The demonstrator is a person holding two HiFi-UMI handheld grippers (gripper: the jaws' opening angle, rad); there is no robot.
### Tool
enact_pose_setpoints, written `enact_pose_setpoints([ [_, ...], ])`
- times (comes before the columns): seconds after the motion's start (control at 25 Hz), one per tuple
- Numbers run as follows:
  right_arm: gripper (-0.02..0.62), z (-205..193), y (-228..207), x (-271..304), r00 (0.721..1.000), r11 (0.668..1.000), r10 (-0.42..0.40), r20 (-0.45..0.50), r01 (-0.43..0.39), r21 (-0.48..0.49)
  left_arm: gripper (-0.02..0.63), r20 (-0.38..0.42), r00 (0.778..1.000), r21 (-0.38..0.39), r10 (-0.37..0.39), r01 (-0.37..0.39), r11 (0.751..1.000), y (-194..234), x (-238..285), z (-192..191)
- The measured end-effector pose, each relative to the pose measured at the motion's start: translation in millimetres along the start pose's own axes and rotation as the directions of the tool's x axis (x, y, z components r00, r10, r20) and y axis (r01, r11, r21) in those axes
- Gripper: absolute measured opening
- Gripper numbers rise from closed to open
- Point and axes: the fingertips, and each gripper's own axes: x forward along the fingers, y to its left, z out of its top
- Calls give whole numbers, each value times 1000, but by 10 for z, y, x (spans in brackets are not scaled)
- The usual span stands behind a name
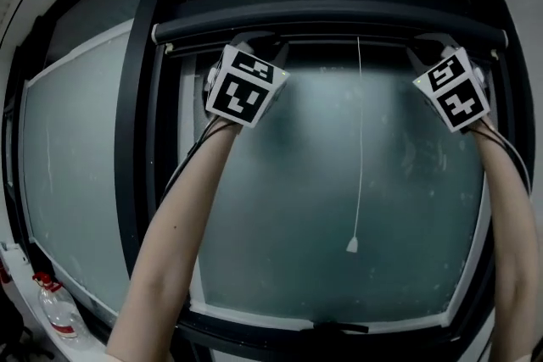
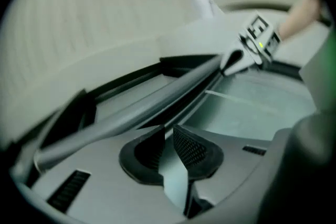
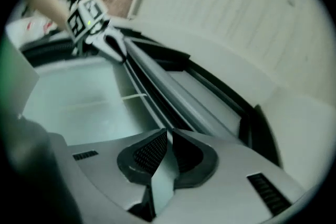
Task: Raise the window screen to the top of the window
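**Both tongs up under the screen bar**

My left tongs are barely open, a thin slit between the jaws with only glass showing through. Their tips sit at the lower edge of the screen bar. My right tongs are the same: a narrow gap, nothing held, tips against the bar's underside. The bar lies high in the window, just under the top of the frame, with little room above it. Below it the glass is bare except for the cord hanging between my arms.
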Motion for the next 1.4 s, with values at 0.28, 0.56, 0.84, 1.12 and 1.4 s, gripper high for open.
enact_pose_setpoints([
  [0.28,35,-568,1068,-1450,980,713,-40,197,-110,693,51,35,998,-672,60,-21,740,-1478,-1282,-848],
  [0.56,35,-1502,2735,-2886,1000,484,1,22,-20,875,34,-199,978,-662,61,-180,727,-3062,-2743,-1774],
  [0.84,15,-1698,4273,-4171,937,437,339,-81,-81,896,31,-394,907,-726,-151,-206,656,-4513,-4120,-2093],
  [1.12,8,-1673,4658,-4682,880,359,462,-113,-70,931,25,-466,861,-716,-202,-234,657,-4807,-4536,-1968],
  [1.4,7,-1472,4619,-4844,877,330,473,-89,-82,940,25,-430,881,-706,-196,-193,682,-4698,-4620,-1619],
])
